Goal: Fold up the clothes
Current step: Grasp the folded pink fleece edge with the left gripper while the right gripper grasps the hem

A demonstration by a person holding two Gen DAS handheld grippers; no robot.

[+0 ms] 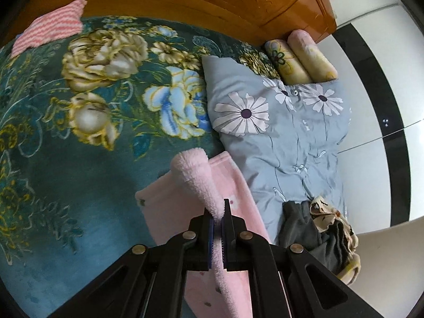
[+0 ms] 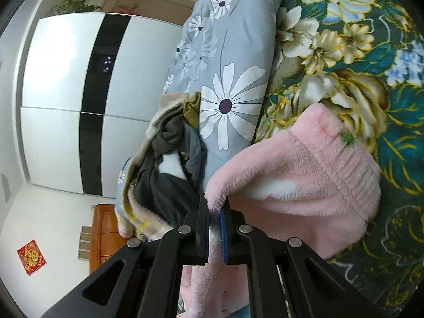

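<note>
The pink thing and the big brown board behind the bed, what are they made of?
The pink garment looks like soft fleece or plush: its surface is fuzzy, with a ribbed band. The headboard looks like varnished wood: orange-brown and glossy with bright reflections, though it could be a veneer.

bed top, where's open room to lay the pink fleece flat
The free patch is the teal floral blanket, between the striped pink garment by the headboard and the grey daisy quilt. It is crowded along the quilt: rolled pillows and a dark clothes pile.
</note>
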